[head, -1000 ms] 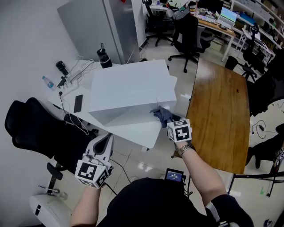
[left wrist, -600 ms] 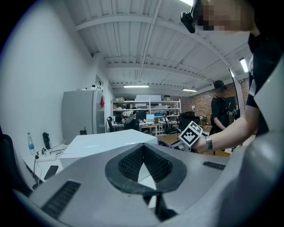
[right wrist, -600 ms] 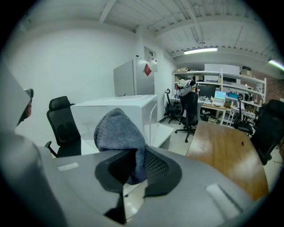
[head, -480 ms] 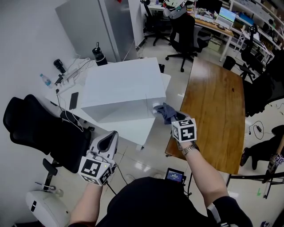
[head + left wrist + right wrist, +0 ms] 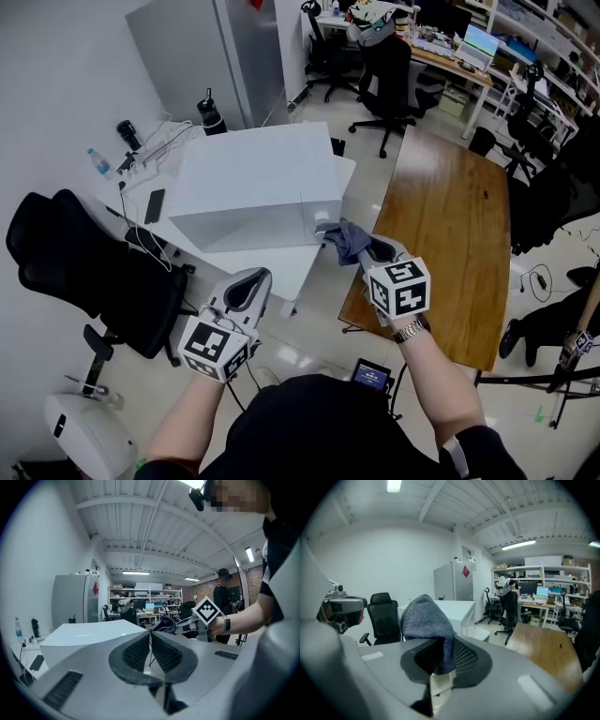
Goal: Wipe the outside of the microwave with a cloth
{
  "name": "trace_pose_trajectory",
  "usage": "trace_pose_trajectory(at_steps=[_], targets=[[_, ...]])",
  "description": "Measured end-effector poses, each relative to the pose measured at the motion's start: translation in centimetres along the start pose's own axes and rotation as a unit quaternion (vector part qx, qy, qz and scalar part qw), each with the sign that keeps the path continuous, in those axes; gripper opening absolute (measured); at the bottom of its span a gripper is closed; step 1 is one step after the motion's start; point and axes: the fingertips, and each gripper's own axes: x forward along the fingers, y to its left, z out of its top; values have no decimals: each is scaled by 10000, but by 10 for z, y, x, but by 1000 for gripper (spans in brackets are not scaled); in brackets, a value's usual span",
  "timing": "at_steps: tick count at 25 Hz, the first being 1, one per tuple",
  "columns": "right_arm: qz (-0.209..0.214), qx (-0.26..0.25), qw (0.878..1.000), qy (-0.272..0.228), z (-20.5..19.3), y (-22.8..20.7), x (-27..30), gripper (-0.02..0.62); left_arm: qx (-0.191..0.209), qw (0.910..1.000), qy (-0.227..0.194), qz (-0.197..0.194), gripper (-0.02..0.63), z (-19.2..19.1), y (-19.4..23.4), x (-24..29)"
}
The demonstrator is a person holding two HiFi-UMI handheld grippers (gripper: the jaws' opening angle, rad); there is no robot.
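The white microwave (image 5: pixel 253 178) stands on a white table (image 5: pixel 286 267) ahead of me. My right gripper (image 5: pixel 354 246) is shut on a grey-blue cloth (image 5: pixel 345 236), held at the microwave's near right corner; whether cloth and corner touch I cannot tell. In the right gripper view the cloth (image 5: pixel 425 618) bulges out between the jaws of the gripper (image 5: pixel 440 656), with the microwave (image 5: pixel 457 607) behind it. My left gripper (image 5: pixel 249 284) hangs below the table's front edge, shut and holding nothing. The left gripper (image 5: pixel 150 638) faces the microwave (image 5: pixel 86 634) and the cloth (image 5: pixel 164 624).
A black office chair (image 5: pixel 84 272) stands left of the white table. A long wooden table (image 5: pixel 455 234) runs along the right. A phone (image 5: pixel 155 204), cables and bottles (image 5: pixel 209 114) lie behind the microwave. A grey cabinet (image 5: pixel 202 47) stands at the back.
The right gripper has risen with the cloth, from low by the table top to the microwave's near right corner. The left gripper has moved right and forward toward the table's edge.
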Motion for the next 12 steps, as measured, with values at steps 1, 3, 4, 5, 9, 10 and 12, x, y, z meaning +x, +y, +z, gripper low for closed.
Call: trace_pose_trajectory(at_steps=[1,3,4,5,9,10,12], targets=[[96,-36,9999,-55,4,6,-6,44,7,10000,-16,-37,6,1,-4,1],[274,-104,9995,-147,10,18,-17,44,29,9999,-46,-106,17,3,-13,1],[357,-135,9991,-184,13,24,-21,44,33,9999,-57,-136,25,4,-16,1],[442,-164,9987,-217,15,31,-25,44,33,9998,-68,-167,32,4,-19,1],[822,-280,9956,-339,24,58,-36,44,12,9995,-126,-293,75,6,-26,0],[901,-311,9948,-367,26,64,-38,44,1,9994,-141,-309,84,7,-27,1],[1022,-359,9932,-418,30,72,-41,44,3,9993,-169,-329,92,9,-28,1]])
